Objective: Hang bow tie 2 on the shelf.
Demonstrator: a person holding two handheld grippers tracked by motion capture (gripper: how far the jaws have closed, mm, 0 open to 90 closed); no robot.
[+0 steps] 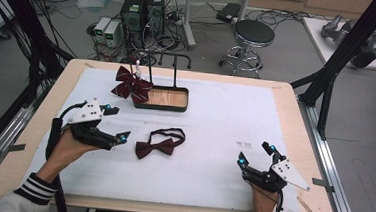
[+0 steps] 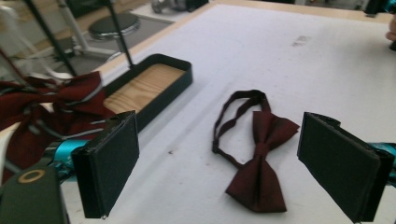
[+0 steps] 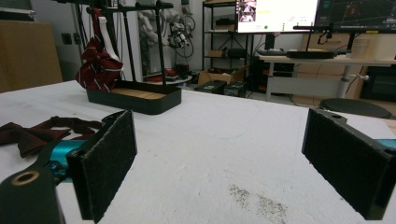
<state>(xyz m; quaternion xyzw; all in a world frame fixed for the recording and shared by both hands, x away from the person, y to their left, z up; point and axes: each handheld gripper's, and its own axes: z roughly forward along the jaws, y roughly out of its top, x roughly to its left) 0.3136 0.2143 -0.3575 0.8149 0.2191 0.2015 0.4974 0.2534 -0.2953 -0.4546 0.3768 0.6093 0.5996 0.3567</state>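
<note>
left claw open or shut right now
Open. The left claw has its two black pads wide apart in its own view, with the dark red bow tie lying flat on the table between them, untouched.

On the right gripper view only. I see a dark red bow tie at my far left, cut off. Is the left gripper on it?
Observer: No. In the high view the left gripper hovers just left of the bow tie, jaws open, not touching.
Operator: Strap tangled?
Observer: No. The left gripper view shows the strap lying as one open loop behind the bow.
Operator: The striped bow on the rack, over the tray?
Observer: The striped bow hangs at the tray's left end, overlapping its edge.
</note>
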